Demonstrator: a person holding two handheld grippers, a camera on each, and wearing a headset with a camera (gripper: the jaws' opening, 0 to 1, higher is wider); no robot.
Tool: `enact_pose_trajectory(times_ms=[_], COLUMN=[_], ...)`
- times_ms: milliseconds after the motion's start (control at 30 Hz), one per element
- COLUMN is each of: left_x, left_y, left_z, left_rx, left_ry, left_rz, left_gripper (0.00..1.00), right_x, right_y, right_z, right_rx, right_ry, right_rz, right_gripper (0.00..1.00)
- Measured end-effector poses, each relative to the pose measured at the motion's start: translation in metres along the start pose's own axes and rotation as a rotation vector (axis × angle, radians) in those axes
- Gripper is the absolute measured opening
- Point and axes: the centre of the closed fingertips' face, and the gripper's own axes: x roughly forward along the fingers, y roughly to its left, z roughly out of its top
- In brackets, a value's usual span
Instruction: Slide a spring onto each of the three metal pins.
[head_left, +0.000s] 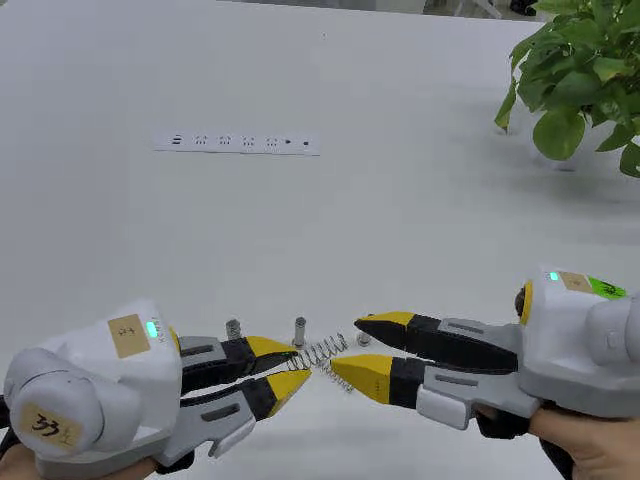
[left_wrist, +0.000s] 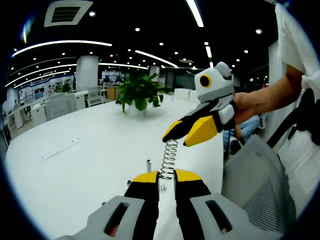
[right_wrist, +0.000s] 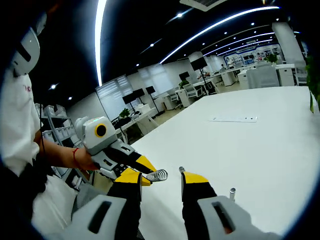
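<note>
Left gripper (head_left: 300, 364): closed on one end of the spring (head_left: 322, 352).
Right gripper (head_left: 345, 345): jaws held apart, nothing gripped; the spring's free end is reached by its tips.
Spring: carried just above the table (head_left: 400, 200), its long axis laid roughly level from gripper to gripper.
Bare pin (head_left: 299, 331): set upright just behind the spring, nearer the left gripper; the spring is judged to need tipping upright over it.
Left pin (head_left: 234, 328): seemingly coiled already, not certain.
Third pin (head_left: 363, 340): partly hidden by the right gripper's jaw.

Fingers (head_left: 283, 386) black, yellow tips; spring (head_left: 320, 352) silver; table (head_left: 400, 210) white; plant (head_left: 580, 70) green.
</note>
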Motion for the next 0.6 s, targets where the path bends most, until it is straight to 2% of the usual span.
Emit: enact_pose_trajectory(times_ms=[267, 433, 600], left_x=[-0.001, 0.000, 0.001], left_y=[-0.002, -0.004, -0.007], left_z=[0.013, 0.014, 0.014], left_rx=[-0.033, -0.033, -0.030], left_ry=[-0.060, -0.065, -0.066], left_rz=[-0.002, -0.006, -0.012], left_gripper=[0.11, 0.11, 0.11], right_x=[0.005, 0.005, 0.005], right_y=[0.011, 0.012, 0.014], right_z=[0.007, 0.012, 0.013], right_rx=[0.093, 0.128, 0.120], right_ry=[-0.044, -0.074, -0.070], right_rz=[0.038, 0.044, 0.044], right_gripper=[0.23, 0.17, 0.13])
